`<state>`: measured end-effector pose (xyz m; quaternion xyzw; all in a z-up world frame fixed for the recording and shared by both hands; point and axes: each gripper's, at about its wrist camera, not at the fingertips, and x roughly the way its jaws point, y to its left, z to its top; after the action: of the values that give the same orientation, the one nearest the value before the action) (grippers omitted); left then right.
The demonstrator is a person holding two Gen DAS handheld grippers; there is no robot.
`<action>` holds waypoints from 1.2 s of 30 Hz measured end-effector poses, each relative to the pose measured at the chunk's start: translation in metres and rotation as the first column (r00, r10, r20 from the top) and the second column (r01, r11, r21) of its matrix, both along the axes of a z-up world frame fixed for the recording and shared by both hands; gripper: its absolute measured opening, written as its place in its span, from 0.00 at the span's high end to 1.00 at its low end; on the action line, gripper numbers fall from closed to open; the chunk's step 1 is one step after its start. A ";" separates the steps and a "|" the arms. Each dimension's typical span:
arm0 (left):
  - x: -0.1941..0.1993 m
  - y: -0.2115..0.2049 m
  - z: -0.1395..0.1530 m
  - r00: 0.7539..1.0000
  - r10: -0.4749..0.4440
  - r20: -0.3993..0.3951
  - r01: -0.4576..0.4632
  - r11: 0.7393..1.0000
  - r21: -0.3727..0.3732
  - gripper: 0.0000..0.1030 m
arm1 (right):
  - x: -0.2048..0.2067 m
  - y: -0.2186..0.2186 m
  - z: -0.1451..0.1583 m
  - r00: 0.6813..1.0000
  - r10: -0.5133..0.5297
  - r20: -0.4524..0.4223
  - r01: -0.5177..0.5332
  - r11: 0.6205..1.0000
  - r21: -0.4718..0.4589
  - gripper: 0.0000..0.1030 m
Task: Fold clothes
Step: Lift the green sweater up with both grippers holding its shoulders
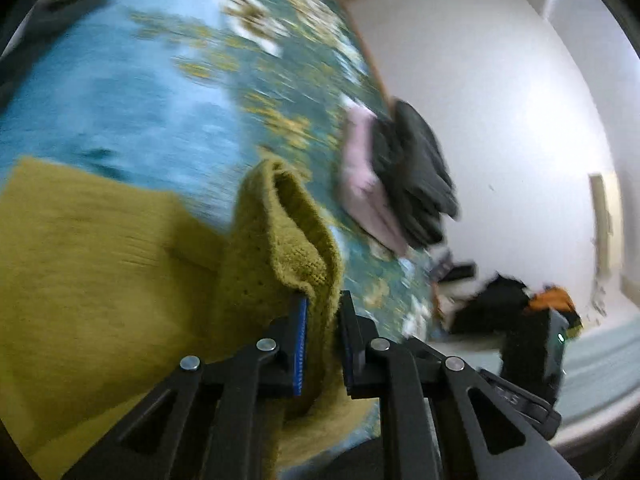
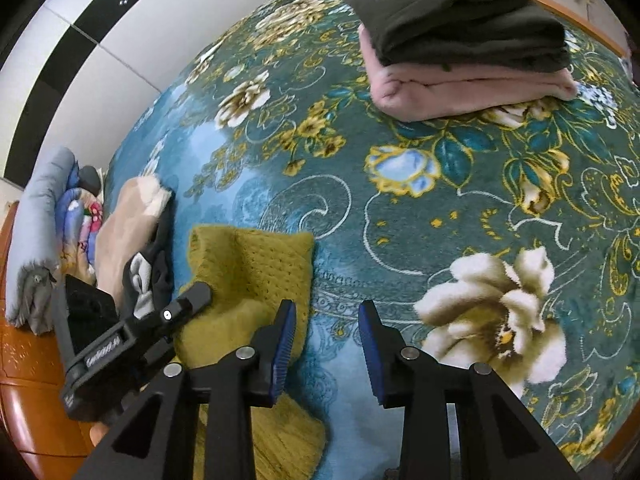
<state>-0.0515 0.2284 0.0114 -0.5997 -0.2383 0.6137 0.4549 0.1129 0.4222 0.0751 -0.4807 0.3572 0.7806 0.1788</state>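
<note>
While folded dark and pink clothes (image 2: 460,40) sat stacked farther up the floral bed (image 2: 440,200), my left gripper (image 1: 322,320) pinched the olive knit sweater (image 1: 100,260); my right gripper (image 2: 326,332) gaped beside it.

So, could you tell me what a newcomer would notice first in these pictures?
The mustard knit garment stands out, a fold of it pinched in the left tool above the teal floral blanket. Farther back lies a folded stack, a dark garment on a pink one. The right tool is open.
</note>
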 end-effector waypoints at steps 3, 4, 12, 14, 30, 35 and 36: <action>0.013 0.038 0.004 0.995 -0.104 -0.004 0.104 0.995 -0.007 0.86 | 0.007 0.008 0.003 1.000 -0.026 -0.012 0.026 1.000 -0.001 0.65; 0.018 0.049 0.003 0.991 -0.131 -0.008 0.131 0.991 -0.027 0.85 | 0.010 0.011 0.003 0.999 -0.036 -0.014 0.036 0.999 -0.002 0.65; 0.022 0.080 -0.040 0.968 -0.194 0.157 0.209 0.974 -0.085 0.53 | 0.020 0.028 -0.002 0.998 -0.057 -0.024 0.056 0.998 -0.043 0.65; 0.019 0.067 -0.042 0.965 -0.180 0.191 0.196 0.978 -0.068 0.44 | 0.016 0.029 -0.005 0.999 -0.042 -0.029 0.040 0.997 -0.061 0.56; -0.093 -0.106 -0.030 0.986 0.016 -0.168 -0.093 0.880 -0.465 0.33 | -0.064 0.017 -0.031 0.994 0.085 -0.063 -0.092 0.989 -0.118 0.34; -0.103 -0.099 -0.049 0.982 -0.038 -0.186 -0.061 0.865 -0.499 0.33 | -0.086 0.024 -0.053 0.994 0.108 0.004 -0.107 0.990 -0.095 0.34; -0.104 -0.096 -0.051 0.982 -0.044 -0.181 -0.052 0.869 -0.492 0.33 | -0.088 0.025 -0.059 0.994 0.110 0.005 -0.109 0.987 -0.118 0.34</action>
<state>-0.1553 0.1327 -0.0392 -0.6355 -0.0310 0.7084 0.3055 0.0252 0.4473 0.0166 -0.5140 0.3747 0.7639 0.1091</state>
